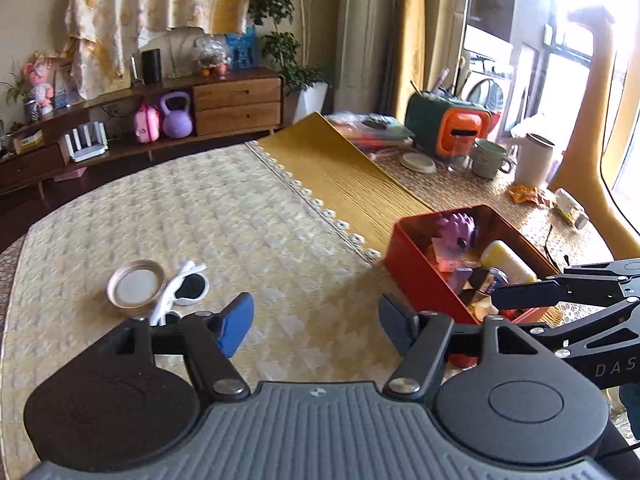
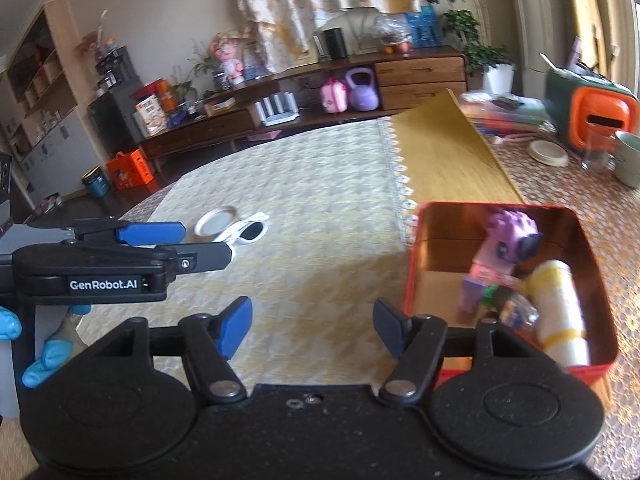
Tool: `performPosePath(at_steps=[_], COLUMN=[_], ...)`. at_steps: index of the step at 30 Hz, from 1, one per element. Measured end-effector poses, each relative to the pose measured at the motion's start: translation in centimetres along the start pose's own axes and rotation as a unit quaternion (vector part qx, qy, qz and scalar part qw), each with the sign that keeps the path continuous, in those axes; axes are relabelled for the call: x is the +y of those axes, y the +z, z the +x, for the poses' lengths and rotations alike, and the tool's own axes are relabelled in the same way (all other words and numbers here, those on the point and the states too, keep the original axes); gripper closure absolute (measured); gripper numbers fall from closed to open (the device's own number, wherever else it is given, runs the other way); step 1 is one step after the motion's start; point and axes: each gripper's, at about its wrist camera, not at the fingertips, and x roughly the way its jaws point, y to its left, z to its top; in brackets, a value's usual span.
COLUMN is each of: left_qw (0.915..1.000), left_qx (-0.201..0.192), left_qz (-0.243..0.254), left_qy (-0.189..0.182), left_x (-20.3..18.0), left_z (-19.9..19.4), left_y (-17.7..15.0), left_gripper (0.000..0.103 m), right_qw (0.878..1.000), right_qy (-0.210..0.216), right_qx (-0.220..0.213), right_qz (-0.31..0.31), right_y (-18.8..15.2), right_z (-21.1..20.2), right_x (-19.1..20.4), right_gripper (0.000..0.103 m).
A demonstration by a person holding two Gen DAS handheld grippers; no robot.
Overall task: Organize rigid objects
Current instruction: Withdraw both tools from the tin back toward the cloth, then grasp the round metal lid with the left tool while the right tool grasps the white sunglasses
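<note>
A red tin box [image 1: 420, 264] [image 2: 416, 280] stands on the table and holds a purple spiky toy [image 1: 456, 230] [image 2: 514, 232], a cream bottle [image 1: 506, 262] [image 2: 558, 312] and other small items. A round metal lid [image 1: 136, 283] [image 2: 214, 222] and white sunglasses [image 1: 186, 286] [image 2: 246, 232] lie on the cream tablecloth to the left. My left gripper [image 1: 316, 328] is open and empty over the cloth, between the sunglasses and the box. My right gripper [image 2: 312, 328] is open and empty just left of the box's near corner.
A yellow mat [image 1: 344, 172] lies behind the box. A green-orange container [image 1: 448, 124], a mug [image 1: 490, 158], a white jug [image 1: 534, 160] and a glass [image 2: 596, 148] stand at the back right. A wooden sideboard [image 1: 160, 120] runs along the far wall.
</note>
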Motion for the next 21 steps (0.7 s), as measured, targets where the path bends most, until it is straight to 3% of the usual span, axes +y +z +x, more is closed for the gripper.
performPosePath(at_steps=[13,21], left_qw=[0.9982,0.9962], left_qx=[0.003,0.008], left_qz=[-0.046,-0.068], left_qy=[0.037,0.054], left_x=[6.5,10.1], left_z=[-1.3,-0.7], left_y=[-2.0,-2.7], left_gripper=[0.031,0.029], right_qw=[0.998,0.997], right_qy=[0.034,0.04], right_qx=[-0.008,0.008], right_qz=[-0.045,-0.067], right_y=[1.2,2.2], right_z=[2.2,4.5], right_x=[4.1,5.9], right_gripper=[0.005,0.002])
